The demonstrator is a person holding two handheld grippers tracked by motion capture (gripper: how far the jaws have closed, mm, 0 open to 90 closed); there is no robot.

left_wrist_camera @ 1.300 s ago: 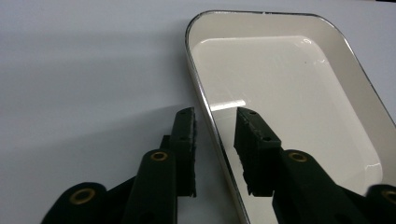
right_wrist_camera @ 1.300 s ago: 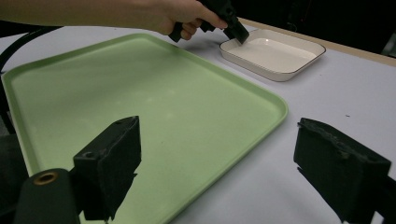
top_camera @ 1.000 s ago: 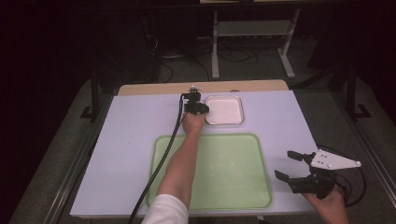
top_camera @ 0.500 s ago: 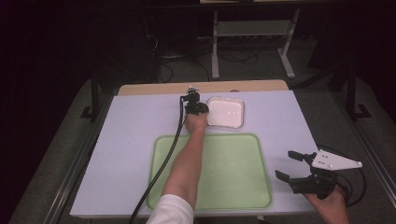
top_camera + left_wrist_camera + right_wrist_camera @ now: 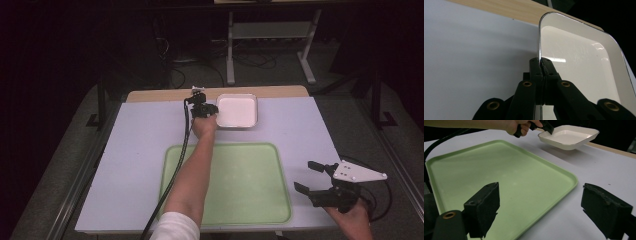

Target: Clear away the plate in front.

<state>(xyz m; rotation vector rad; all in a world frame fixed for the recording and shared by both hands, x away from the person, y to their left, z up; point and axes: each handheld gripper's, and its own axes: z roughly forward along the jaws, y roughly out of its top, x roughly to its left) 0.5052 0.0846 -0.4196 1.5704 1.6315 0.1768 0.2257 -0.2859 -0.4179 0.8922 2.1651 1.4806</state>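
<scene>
A white square dish hangs a little above the table at the back, casting a shadow under it in the right gripper view. My left gripper is shut on the dish's left rim. In the left gripper view the two pads pinch the thin dark edge of the dish. In the right gripper view the left gripper and its hand show at the top. My right gripper stands open and empty at the front right, its jaws wide apart over the corner of the green tray.
The green tray lies flat on the white table cover in front of the person. A strip of bare wood runs along the table's far edge. The left gripper's cable trails across the tray's left side. Shelving stands beyond the table.
The left hand has risen slightly and the dish has come up off the table with it. The right gripper has not moved.
</scene>
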